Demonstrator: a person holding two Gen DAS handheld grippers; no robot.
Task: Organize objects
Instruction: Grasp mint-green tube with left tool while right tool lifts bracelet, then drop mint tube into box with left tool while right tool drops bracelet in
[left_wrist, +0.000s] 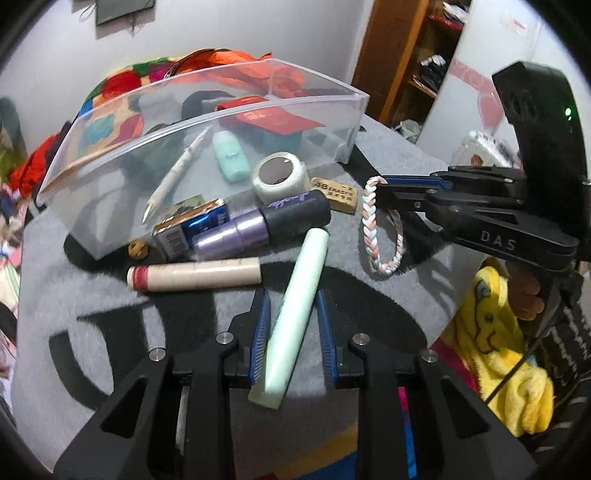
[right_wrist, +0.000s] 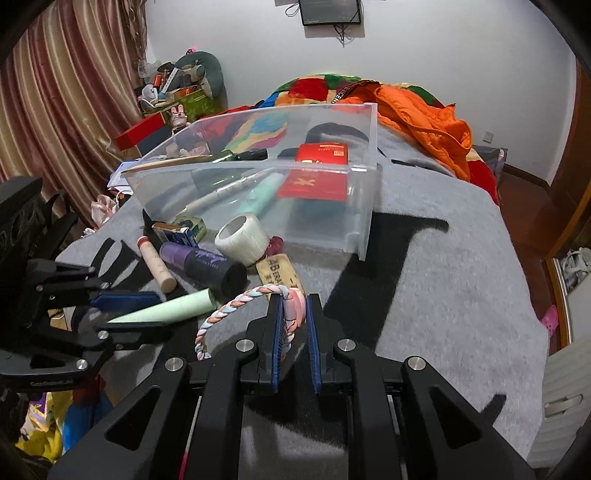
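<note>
My left gripper is shut on a pale green tube, seen also in the right wrist view. My right gripper is shut on a braided pink, white and blue bracelet, seen also in the left wrist view. A clear plastic bin stands on the grey blanket and holds a pen, a mint case and a red booklet. In front of it lie a tape roll, a purple and black bottle, a cream tube, a blue box and an eraser.
The grey blanket with black shapes covers the bed. An orange jacket and a colourful quilt lie behind the bin. A yellow plush sits at the right. Curtains and clutter stand at the left.
</note>
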